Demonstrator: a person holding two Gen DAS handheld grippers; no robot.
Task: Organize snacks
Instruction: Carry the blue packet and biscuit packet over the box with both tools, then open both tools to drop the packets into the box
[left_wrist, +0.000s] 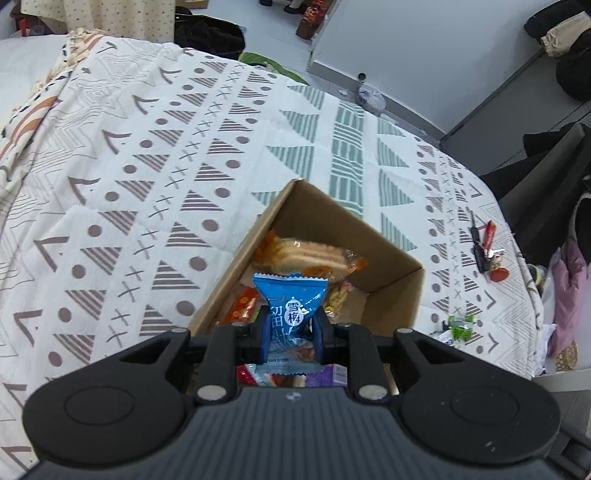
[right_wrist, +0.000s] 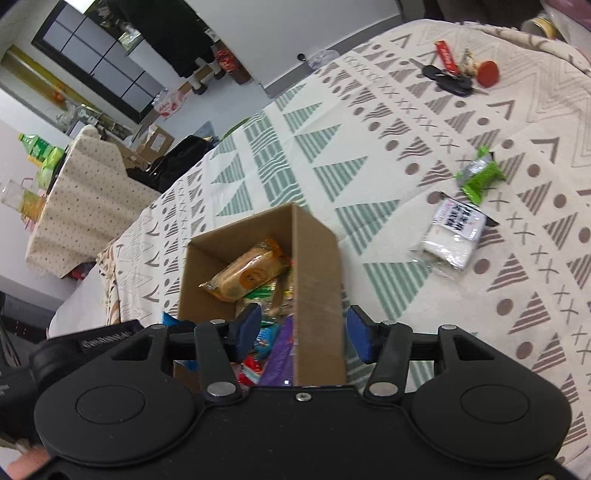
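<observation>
The snacks are split between the cardboard box (left_wrist: 391, 280), which already holds an orange-wrapped cake (left_wrist: 306, 254) and several other packets, and the patterned tablecloth (left_wrist: 147, 147) to the right of the box. The left gripper (left_wrist: 290, 325) has its jaws narrowed onto a blue plum-candy packet (left_wrist: 290, 295), pinched at the waist and held above the open box. Risk: the film is slick and gripped only at its middle, so a tilt or early release near the box wall could drop it on the rim or outside. The right gripper (right_wrist: 301, 332) is empty, its jaws spread wide and straddling the right wall of the box; a careless move could knock or shift the box. Further right, a white packet (right_wrist: 452, 232) and a green-wrapped candy (right_wrist: 480, 177) lie loose on the cloth. Both are flat, so a shallow approach may snag the cloth instead. Keys (right_wrist: 448, 83) lie well apart and are not snacks.
</observation>
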